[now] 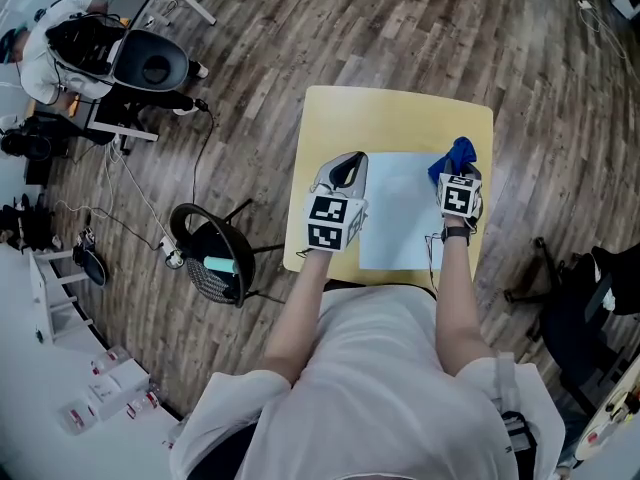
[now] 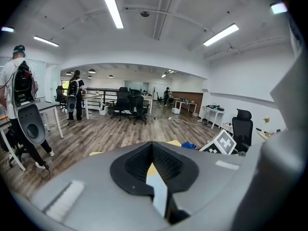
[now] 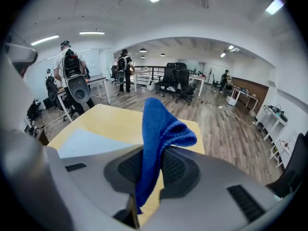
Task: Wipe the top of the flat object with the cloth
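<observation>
Where the right gripper (image 3: 151, 170) pinches it, the blue cloth (image 3: 155, 124) bunches upright.

The cloth (image 3: 159, 129) is coloured deep blue, with a fine ribbed weave. The table (image 1: 400, 118) is finished in pale yellow, and the sheet (image 1: 400, 218) on it is tinted a plain, very pale blue. The left gripper (image 2: 153, 163) and right gripper (image 3: 150, 170) are moulded in grey, with black ridged pads. The left cube (image 1: 333, 221) and right cube (image 1: 458, 198) are printed with black-and-white squares. The floor (image 1: 250, 58) is streaked in brown and grey wood grain.
</observation>
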Action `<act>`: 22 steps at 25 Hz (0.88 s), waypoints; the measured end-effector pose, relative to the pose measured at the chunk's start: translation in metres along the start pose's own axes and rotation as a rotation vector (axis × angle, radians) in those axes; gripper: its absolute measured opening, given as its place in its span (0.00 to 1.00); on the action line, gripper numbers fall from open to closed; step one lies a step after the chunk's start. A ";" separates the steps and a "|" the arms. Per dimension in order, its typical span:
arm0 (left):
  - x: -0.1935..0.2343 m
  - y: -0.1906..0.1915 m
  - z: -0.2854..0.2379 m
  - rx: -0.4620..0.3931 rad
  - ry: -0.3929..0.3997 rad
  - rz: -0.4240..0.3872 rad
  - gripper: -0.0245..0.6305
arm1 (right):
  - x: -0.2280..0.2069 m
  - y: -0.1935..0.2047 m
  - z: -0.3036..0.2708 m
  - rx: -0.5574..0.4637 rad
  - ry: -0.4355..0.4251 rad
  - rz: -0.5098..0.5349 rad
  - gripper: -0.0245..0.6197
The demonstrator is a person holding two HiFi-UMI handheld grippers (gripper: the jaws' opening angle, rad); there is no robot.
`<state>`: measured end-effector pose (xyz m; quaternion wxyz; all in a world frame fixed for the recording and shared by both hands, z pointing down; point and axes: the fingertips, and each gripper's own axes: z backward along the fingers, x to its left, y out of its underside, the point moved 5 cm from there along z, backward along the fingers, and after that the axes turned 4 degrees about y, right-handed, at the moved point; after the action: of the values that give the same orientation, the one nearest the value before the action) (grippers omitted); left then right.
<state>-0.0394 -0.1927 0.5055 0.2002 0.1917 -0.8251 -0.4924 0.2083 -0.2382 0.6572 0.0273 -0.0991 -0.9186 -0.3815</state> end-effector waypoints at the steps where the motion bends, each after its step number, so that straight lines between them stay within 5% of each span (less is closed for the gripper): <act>1: 0.000 0.000 0.001 -0.002 -0.002 0.002 0.05 | 0.002 -0.003 0.002 -0.009 -0.004 0.005 0.14; 5: 0.006 0.002 0.005 -0.013 -0.016 0.019 0.05 | 0.032 -0.017 0.014 -0.064 -0.079 -0.005 0.14; 14: 0.026 0.006 0.023 -0.038 -0.074 0.089 0.05 | 0.145 -0.047 0.031 -0.111 -0.433 -0.127 0.14; 22: 0.046 0.013 0.052 -0.050 -0.124 0.113 0.05 | 0.227 -0.042 0.023 -0.085 -0.568 -0.063 0.14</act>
<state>-0.1068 -0.1722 0.5008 0.1808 0.1091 -0.8328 -0.5118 -0.0223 -0.2147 0.6404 -0.2470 -0.1742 -0.8754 -0.3772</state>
